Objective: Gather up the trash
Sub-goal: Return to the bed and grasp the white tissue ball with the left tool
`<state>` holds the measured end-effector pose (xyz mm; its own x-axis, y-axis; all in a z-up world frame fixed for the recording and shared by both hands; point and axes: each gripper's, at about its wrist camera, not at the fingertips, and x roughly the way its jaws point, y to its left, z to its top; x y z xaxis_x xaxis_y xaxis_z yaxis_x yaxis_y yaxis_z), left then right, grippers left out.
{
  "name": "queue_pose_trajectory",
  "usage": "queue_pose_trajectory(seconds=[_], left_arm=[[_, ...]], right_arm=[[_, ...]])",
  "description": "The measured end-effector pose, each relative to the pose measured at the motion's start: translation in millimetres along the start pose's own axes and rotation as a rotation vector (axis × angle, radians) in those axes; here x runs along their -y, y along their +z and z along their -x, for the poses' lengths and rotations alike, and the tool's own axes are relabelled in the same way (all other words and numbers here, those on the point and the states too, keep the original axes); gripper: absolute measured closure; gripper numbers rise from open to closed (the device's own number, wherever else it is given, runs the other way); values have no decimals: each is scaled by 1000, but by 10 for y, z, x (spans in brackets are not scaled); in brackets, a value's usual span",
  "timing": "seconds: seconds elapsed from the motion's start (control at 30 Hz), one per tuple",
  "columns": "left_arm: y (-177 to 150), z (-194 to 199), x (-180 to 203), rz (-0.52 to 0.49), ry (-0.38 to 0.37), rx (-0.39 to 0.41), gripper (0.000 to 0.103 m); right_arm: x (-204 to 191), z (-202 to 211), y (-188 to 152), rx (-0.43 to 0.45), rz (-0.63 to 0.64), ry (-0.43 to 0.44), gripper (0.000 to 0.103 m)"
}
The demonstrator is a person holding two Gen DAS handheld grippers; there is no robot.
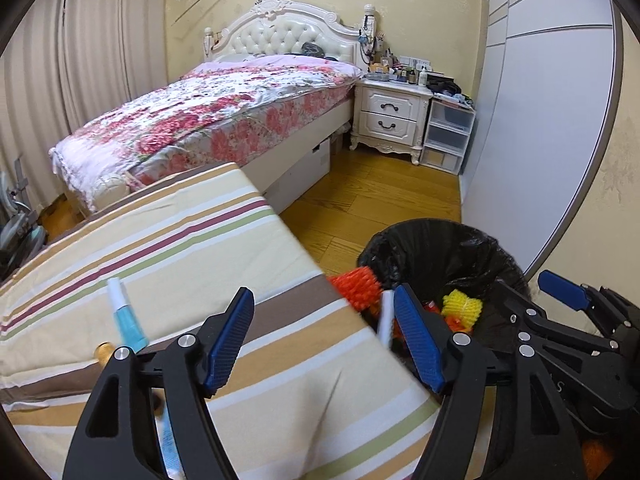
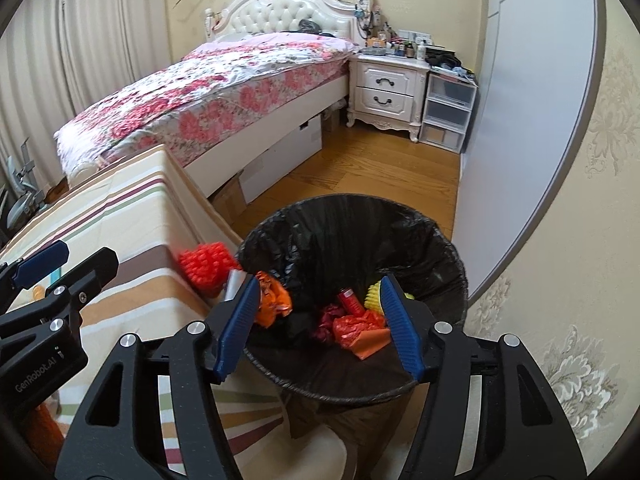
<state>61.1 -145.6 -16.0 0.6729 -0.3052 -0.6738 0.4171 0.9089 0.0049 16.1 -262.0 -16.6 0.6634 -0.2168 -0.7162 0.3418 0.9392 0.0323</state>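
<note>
A bin with a black liner (image 2: 400,232) stands on the floor beside the striped surface (image 2: 132,208). Inside lie an orange wrapper (image 2: 274,300), red and orange scraps (image 2: 356,324), and a yellow foam net (image 2: 374,300). An orange foam net (image 2: 204,264) and a small white piece (image 2: 236,282) are blurred between the striped edge and the bin rim. My right gripper (image 2: 318,292) is open and empty over the bin. My left gripper (image 1: 324,308) is open and empty above the striped surface (image 1: 200,240). A blue-and-white tube (image 1: 124,316) lies left of it. The bin (image 1: 440,248) is at its right.
A bed with a floral cover (image 1: 208,120) stands behind, with a white nightstand (image 1: 394,116) and clear plastic drawers (image 1: 448,132) at its right. Wooden floor (image 1: 380,200) lies between bed and bin. A grey wardrobe door (image 2: 520,120) is on the right. A small orange object (image 1: 102,350) lies by the tube.
</note>
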Motion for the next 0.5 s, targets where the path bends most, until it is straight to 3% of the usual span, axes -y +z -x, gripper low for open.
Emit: queue_pose_trajectory(seconds=[0.5], left_arm=[[-555,380,-557,31,116,-34,32]], right_arm=[[-568,154,-355,-53,108,115,41]])
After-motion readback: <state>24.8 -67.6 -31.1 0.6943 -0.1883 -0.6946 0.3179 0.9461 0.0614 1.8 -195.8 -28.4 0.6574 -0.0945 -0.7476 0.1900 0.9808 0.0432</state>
